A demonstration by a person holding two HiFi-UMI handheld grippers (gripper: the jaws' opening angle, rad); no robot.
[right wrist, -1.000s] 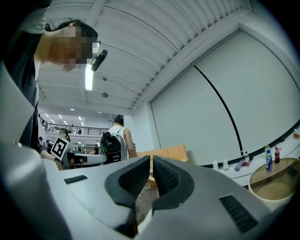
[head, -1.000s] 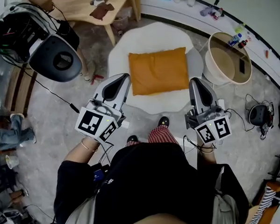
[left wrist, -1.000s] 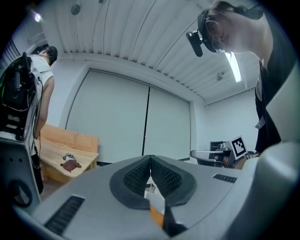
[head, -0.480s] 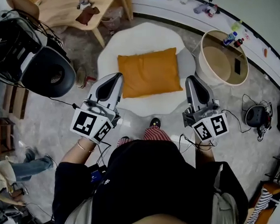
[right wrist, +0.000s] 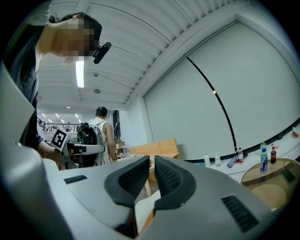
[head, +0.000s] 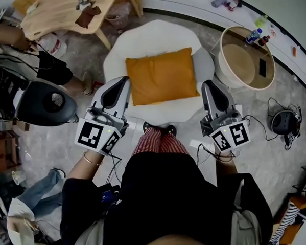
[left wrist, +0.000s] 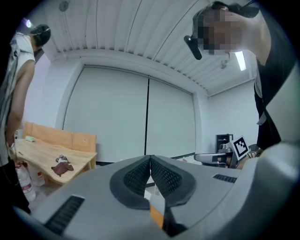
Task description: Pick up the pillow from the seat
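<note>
An orange pillow (head: 162, 75) lies flat on a white round seat (head: 153, 35) in the head view. My left gripper (head: 124, 81) hovers by the pillow's near left corner. It points level, its jaws are shut and nothing is in them. My right gripper (head: 206, 85) is just off the pillow's near right corner, also shut and empty. In the left gripper view the pads (left wrist: 140, 176) meet, and a sliver of orange pillow (left wrist: 157, 216) shows under them. In the right gripper view the white seat (right wrist: 146, 204) shows below the shut pads (right wrist: 166, 176).
A wooden table (head: 60, 14) stands behind the seat to the left. A round tub (head: 244, 61) holding bottles is on the right. A black machine (head: 44, 102) with cables sits at the left, and headphones (head: 284, 124) lie on the floor at the right. Other people stand nearby.
I have stepped forward to the seat, and one leg now reaches its front edge. Both grippers came along, still shut, beside the pillow's near corners. The black machine slid down the view.
</note>
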